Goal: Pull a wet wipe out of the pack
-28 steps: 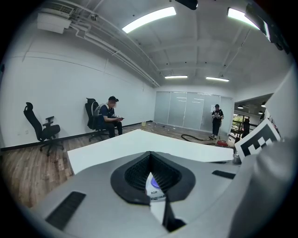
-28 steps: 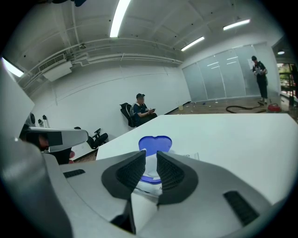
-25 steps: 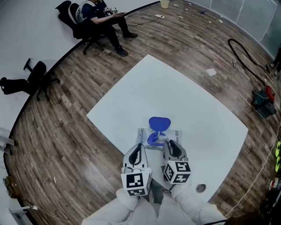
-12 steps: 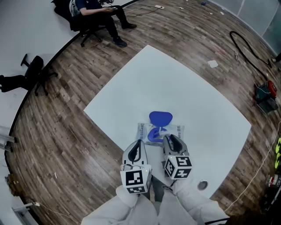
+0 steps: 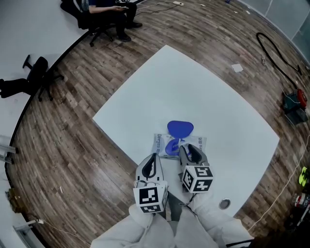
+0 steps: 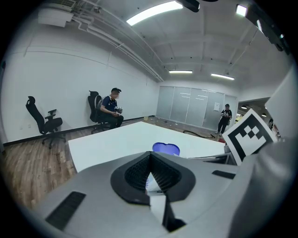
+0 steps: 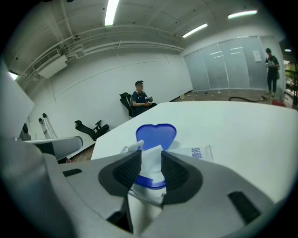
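Note:
The wet wipe pack [image 5: 161, 143] lies flat on the white table [image 5: 184, 82], its blue heart-shaped lid [image 5: 180, 128] flipped open away from me. My right gripper [image 5: 187, 149] hovers over the pack's opening. In the right gripper view a white wipe tip [image 7: 150, 168] stands up out of the blue opening, between the jaws of that gripper [image 7: 150, 157]. The jaws have just been opening, and the pads stand apart beside the wipe. My left gripper [image 5: 153, 158] sits at the pack's near left corner. Its fingertips meet in the left gripper view, where it [image 6: 150, 156] points toward the lid [image 6: 165, 148].
A small round metal piece [image 5: 223, 204] lies on the table near my right sleeve. A seated person [image 5: 104, 8] and a tipped black chair [image 5: 26, 83] are at the far left. A black cable [image 5: 271, 46] and a red item [image 5: 296, 99] lie on the wood floor.
My right gripper has edged slightly forward and down over the pack's opening. The left gripper and the pack keep their places.

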Tool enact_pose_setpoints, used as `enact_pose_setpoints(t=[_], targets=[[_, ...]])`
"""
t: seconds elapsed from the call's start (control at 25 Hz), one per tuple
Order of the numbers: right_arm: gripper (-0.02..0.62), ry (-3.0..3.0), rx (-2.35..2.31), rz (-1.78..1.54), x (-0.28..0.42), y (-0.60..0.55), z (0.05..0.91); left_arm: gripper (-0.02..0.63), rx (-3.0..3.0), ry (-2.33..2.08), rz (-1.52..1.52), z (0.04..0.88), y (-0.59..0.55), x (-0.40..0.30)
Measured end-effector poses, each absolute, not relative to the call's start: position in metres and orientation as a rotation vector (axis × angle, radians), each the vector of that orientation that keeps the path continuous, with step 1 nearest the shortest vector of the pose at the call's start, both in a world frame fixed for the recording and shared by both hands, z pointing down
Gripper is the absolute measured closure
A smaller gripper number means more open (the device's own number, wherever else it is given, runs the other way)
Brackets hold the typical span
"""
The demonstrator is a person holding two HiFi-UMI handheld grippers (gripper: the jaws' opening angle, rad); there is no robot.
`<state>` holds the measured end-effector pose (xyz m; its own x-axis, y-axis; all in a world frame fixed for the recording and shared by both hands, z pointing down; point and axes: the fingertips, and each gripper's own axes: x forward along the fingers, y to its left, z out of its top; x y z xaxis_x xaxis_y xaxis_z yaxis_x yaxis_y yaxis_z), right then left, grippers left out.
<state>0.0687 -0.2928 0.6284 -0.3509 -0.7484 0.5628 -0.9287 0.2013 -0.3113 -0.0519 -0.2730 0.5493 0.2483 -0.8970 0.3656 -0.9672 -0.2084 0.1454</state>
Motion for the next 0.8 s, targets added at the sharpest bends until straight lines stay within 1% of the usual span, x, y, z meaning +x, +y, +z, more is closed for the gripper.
enact_pose_setpoints(t=[0.48,0.8], targets=[[0.479,-2.092,1.512,0.933,0.059,-0.302,0.644,0.609,2.144,-1.713,0.28,0.56,-0.27,-0.062],[0.482,-2.024,1.477,0.859,0.054,-0.306,0.654,0.609,2.125,-1.714,0.276,0.563,-0.277,-0.068]])
